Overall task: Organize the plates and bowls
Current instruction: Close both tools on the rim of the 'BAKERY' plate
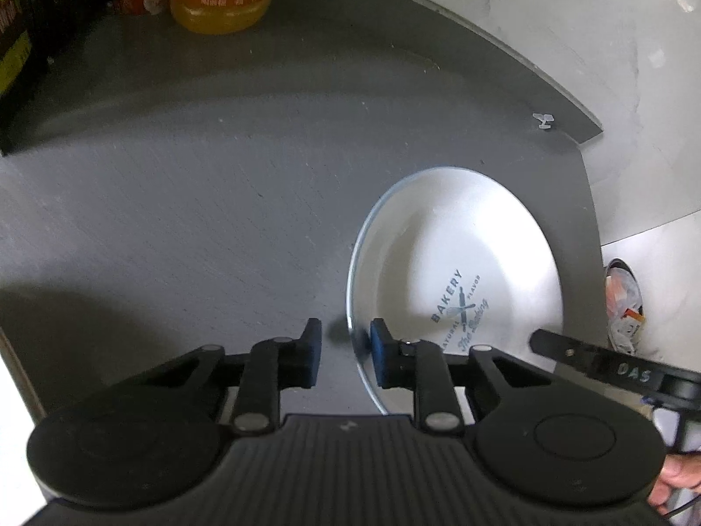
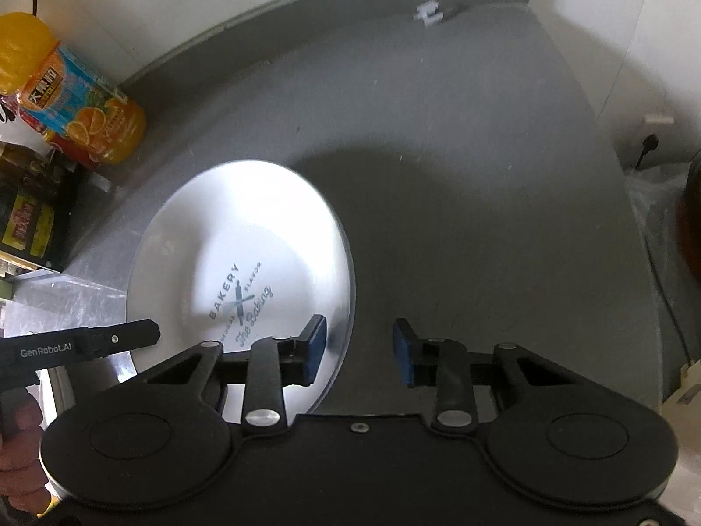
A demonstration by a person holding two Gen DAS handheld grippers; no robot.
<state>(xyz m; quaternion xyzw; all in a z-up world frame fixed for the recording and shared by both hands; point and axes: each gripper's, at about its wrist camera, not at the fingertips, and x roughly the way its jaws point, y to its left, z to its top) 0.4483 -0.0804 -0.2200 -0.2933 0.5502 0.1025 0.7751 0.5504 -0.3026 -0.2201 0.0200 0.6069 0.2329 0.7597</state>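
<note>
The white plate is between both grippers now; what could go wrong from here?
1. Both grippers straddle opposite rims of the white plate with open jaws. If the left gripper and the right gripper close unevenly, the plate may tilt or slide.
2. The plate lies near the counter edge; a push might send it off.
3. Sliding it the other way could knock the orange juice bottle.
</note>
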